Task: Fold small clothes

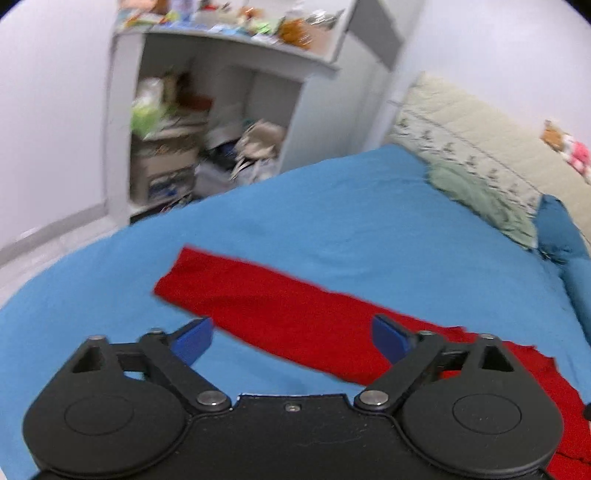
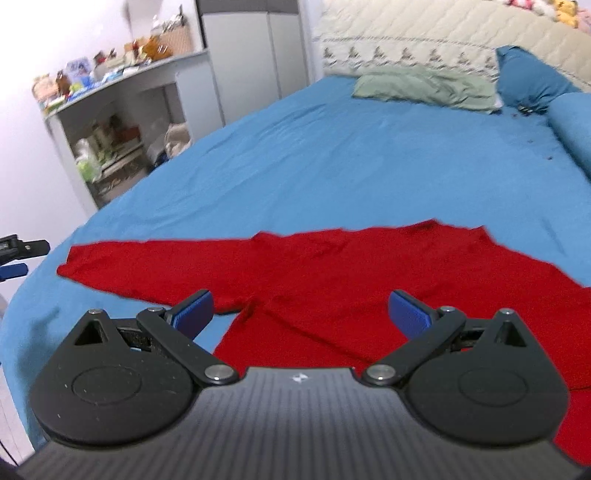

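Note:
A red long-sleeved garment (image 2: 332,273) lies spread flat on the blue bed sheet (image 2: 332,158). One sleeve stretches out to the left; it shows in the left wrist view (image 1: 266,302). My left gripper (image 1: 291,339) is open and empty, above the sleeve. My right gripper (image 2: 301,312) is open and empty, above the garment's body near the armpit. The left gripper also shows at the far left edge of the right wrist view (image 2: 18,254).
A folded green cloth (image 2: 424,88) and blue pillows (image 2: 532,81) lie at the head of the bed by a quilted headboard (image 2: 406,29). A cluttered grey shelf unit (image 1: 207,122) stands beyond the bed's far side.

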`<move>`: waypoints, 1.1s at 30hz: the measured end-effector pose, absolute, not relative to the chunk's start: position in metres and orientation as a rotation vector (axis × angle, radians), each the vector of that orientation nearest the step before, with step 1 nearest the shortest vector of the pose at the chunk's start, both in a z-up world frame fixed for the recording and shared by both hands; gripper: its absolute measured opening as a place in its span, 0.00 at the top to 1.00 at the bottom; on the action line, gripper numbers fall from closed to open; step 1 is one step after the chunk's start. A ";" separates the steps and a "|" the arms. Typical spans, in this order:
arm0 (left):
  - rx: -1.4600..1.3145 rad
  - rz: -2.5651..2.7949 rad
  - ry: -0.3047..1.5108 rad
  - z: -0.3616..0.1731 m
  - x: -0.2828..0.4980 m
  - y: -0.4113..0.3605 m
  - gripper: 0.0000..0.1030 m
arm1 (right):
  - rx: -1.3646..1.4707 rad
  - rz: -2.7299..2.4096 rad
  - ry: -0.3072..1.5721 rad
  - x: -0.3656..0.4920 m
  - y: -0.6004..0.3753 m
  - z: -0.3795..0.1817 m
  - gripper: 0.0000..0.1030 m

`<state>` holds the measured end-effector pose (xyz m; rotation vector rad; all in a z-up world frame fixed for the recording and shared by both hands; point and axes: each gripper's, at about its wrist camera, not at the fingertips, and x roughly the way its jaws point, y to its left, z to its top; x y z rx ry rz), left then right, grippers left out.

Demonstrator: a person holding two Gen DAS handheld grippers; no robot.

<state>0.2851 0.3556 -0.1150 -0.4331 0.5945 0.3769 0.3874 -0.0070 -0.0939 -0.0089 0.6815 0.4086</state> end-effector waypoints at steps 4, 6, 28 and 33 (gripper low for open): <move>-0.505 0.406 0.637 -0.157 0.299 0.388 0.41 | -0.013 0.423 0.719 0.398 0.011 -0.115 0.00; -0.555 0.419 0.638 -0.173 0.305 0.401 0.46 | -0.017 0.427 0.731 0.402 0.017 -0.124 0.00; -0.281 0.293 0.443 -0.117 0.370 0.310 0.95 | 0.058 0.326 0.738 0.424 -0.012 -0.151 0.00; -0.118 0.004 0.424 -0.087 0.403 0.173 0.95 | 0.106 0.223 0.711 0.420 -0.060 -0.135 0.00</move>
